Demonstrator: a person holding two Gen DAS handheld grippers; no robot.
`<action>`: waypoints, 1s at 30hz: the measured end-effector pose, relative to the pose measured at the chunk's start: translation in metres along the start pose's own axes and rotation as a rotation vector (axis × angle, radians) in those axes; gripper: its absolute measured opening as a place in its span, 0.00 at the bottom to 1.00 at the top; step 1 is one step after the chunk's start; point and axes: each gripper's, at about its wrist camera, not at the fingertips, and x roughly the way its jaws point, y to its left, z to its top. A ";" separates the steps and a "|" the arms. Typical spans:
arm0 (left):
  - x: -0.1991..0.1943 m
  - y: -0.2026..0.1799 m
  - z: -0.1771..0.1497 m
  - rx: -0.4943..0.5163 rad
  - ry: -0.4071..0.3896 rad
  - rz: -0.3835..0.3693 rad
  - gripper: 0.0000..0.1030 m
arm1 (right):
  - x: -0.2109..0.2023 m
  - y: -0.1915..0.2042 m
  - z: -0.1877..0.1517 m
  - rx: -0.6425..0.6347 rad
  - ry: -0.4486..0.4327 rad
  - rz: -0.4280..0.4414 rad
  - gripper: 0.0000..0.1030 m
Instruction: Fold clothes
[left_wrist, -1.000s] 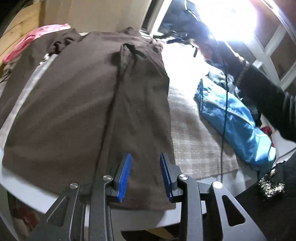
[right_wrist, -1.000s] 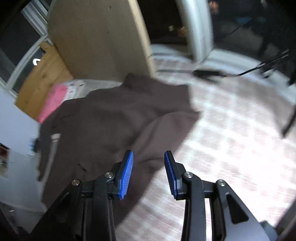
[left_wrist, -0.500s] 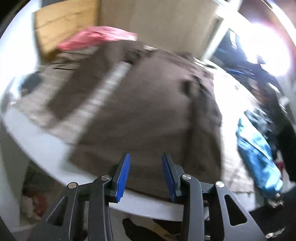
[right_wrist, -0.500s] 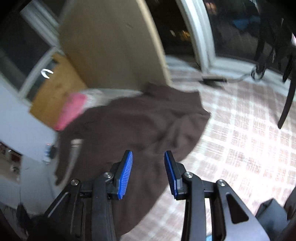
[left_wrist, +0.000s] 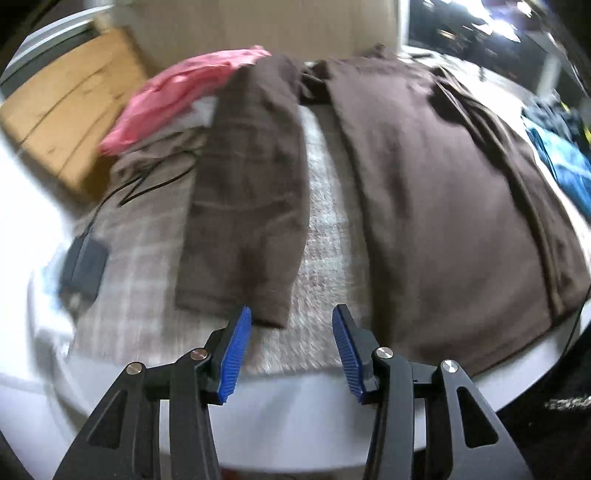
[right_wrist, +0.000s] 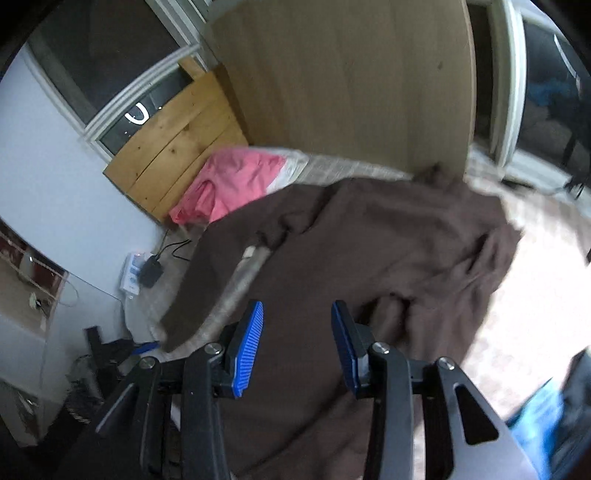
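Just below opening, empty left tool, brown garment's sleeve; right tool agape.

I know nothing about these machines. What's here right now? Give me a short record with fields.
surface: checked cloth on a table
main garment: brown garment, spread flat, one sleeve lying apart from the body
other clothes: pink garment at the far edge; blue item to the side
left gripper: jaws opening, nothing between them, just short of the sleeve's end
right gripper: open, empty, above the brown garment
folding: not visibly begun
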 end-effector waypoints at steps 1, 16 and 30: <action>0.005 0.002 0.001 0.028 0.001 0.000 0.43 | 0.008 0.006 -0.002 0.019 0.010 -0.001 0.37; -0.102 0.140 0.058 -0.122 -0.226 -0.212 0.04 | 0.145 0.019 0.074 0.283 0.088 0.037 0.37; -0.132 0.147 0.075 -0.115 -0.272 -0.219 0.04 | 0.232 0.007 0.143 0.391 0.251 0.031 0.03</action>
